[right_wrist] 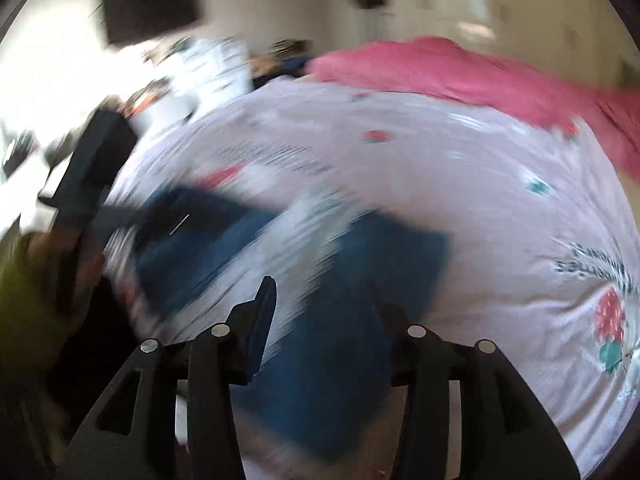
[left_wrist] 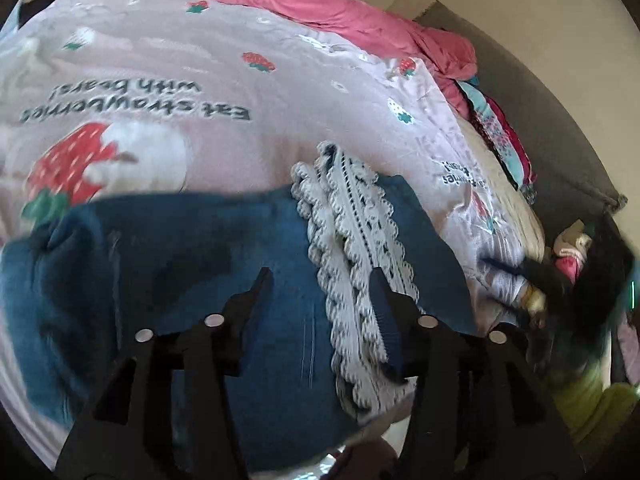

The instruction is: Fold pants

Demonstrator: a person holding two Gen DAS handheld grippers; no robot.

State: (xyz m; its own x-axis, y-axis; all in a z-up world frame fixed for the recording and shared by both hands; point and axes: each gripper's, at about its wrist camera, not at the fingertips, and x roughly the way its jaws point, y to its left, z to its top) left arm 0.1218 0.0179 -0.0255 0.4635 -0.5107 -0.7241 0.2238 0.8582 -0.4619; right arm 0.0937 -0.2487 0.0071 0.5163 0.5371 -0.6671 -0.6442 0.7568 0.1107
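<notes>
Dark blue pants (left_wrist: pixel 192 280) with a white lace trim strip (left_wrist: pixel 352 248) lie on a pale pink bedsheet with strawberry prints (left_wrist: pixel 200 80). My left gripper (left_wrist: pixel 320 280) is open just above the pants, its fingers either side of the lace trim, holding nothing. In the blurred right wrist view the pants (right_wrist: pixel 320 340) lie under my right gripper (right_wrist: pixel 324 292), which is open and empty. The left gripper's body (right_wrist: pixel 88 168) shows at the left of the right wrist view, over the pants' far end.
A pink blanket (left_wrist: pixel 320 8) is bunched along the far side of the bed. Folded colourful clothes (left_wrist: pixel 500 136) sit at the right bed edge, beside a dark headboard or wall (left_wrist: pixel 540 100). The right wrist view is motion-blurred; a dark screen (right_wrist: pixel 148 4) hangs on the far wall.
</notes>
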